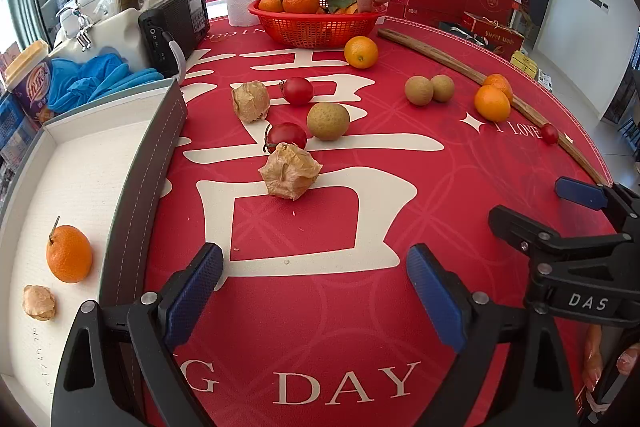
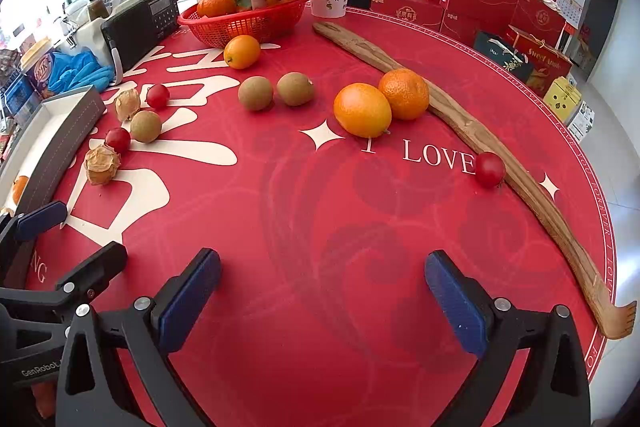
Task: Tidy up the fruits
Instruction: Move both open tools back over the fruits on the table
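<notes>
The husked fruit (image 1: pixel 290 171) is seen straight ahead of the spread, empty left gripper (image 1: pixel 314 293); the right gripper (image 2: pixel 322 303), equally spread, is farther off.

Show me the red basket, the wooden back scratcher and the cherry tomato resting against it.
red basket (image 2: pixel 240 27): right wrist view, front mesh wall.
wooden back scratcher (image 2: pixel 460 119): right wrist view, mid handle.
cherry tomato (image 2: pixel 489 169): right wrist view, its centre.

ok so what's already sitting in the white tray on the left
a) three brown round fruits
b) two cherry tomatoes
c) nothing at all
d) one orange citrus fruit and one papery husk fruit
d: the left wrist view shows an orange citrus fruit and a papery husk fruit lying apart in the white tray.
</notes>
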### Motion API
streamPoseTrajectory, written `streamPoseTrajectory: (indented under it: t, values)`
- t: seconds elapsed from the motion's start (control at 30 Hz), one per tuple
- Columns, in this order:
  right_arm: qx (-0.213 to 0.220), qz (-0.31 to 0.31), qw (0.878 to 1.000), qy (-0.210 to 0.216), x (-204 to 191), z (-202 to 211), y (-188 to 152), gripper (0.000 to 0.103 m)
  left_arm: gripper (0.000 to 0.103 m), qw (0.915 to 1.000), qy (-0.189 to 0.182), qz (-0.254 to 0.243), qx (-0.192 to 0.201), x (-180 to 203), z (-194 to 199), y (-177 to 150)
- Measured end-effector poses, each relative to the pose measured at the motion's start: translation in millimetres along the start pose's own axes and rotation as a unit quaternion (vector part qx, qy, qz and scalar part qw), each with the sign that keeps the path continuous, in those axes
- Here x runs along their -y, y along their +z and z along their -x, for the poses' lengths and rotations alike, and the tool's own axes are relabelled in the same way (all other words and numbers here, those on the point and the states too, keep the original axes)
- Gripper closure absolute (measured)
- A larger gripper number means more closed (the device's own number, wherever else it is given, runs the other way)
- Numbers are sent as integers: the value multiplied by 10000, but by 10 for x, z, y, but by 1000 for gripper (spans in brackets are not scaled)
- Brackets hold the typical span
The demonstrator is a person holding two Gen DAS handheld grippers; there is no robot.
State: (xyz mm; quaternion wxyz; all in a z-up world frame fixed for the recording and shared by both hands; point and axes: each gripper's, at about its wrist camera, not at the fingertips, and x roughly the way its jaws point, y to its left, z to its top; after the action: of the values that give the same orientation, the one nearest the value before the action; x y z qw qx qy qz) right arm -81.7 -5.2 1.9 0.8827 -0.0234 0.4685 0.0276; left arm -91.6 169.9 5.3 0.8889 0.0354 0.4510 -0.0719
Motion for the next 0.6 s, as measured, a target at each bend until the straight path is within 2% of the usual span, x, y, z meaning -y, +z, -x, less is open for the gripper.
streamPoseTrajectory:
  t: [0.37,0.6]
  values:
    - [-42,32,10000,29,14,-3,32,1,4,9999,-109,-60,-18,8,-17,6]
    - [-142,-271,9994,-160,264,-10,55,1,5,9995,-299,101,-50,-71,-8,91]
